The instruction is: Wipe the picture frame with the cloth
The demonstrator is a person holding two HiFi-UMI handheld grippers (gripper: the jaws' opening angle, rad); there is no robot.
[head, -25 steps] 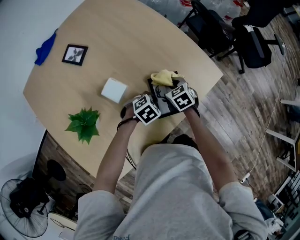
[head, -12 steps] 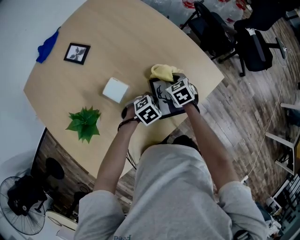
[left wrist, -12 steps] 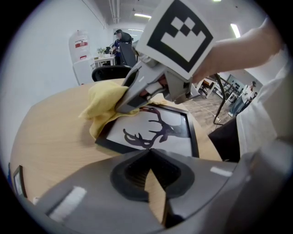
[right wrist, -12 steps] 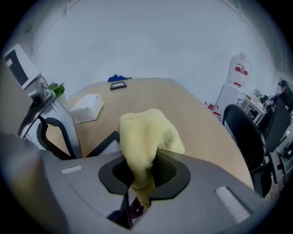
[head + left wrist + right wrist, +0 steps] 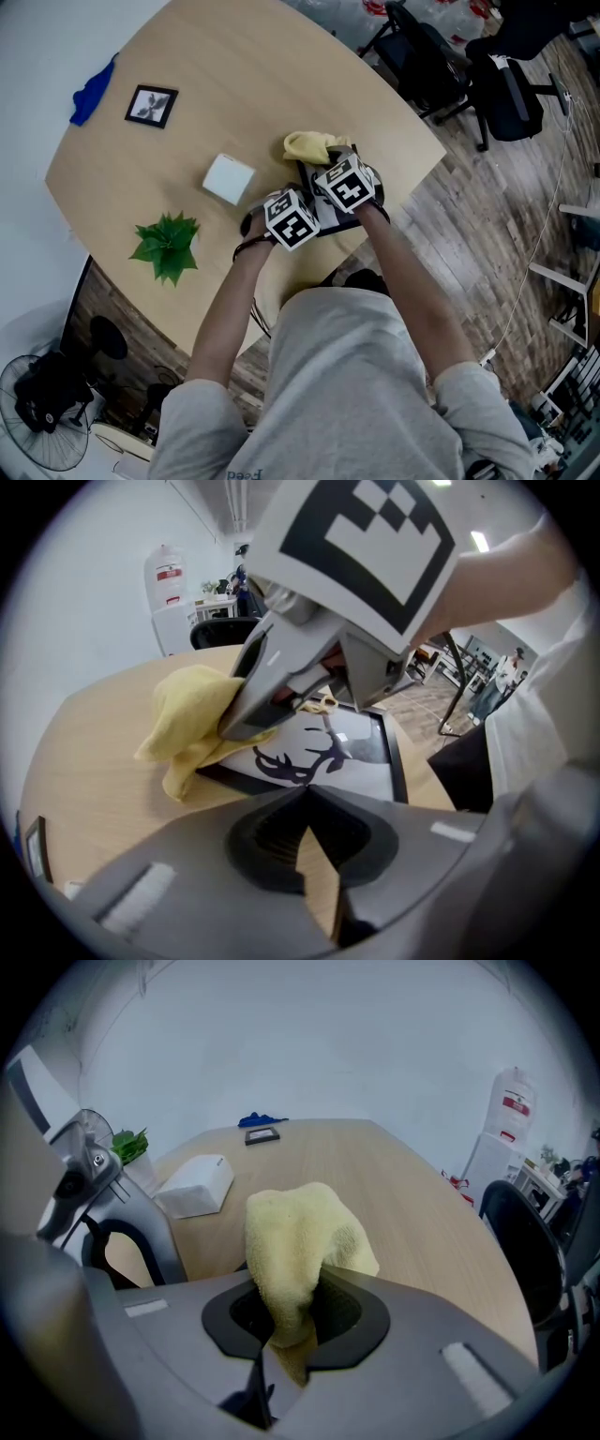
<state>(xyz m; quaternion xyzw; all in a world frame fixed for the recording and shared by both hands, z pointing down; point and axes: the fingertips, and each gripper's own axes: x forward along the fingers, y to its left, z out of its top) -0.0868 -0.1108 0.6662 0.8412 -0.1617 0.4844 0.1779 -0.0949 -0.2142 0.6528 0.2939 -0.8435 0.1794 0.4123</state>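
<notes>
Picture frame [image 5: 366,761]: laid flat on tabletop [image 5: 234,75].
Right gripper [image 5: 286,1330]: fingers clamped on yellow cloth [image 5: 295,1232].
Left gripper [image 5: 307,789]: fingers pressed together, empty.

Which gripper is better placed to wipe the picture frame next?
Right: the right gripper is shut on the yellow cloth, draped on the picture frame; the left gripper is shut on nothing.
</notes>
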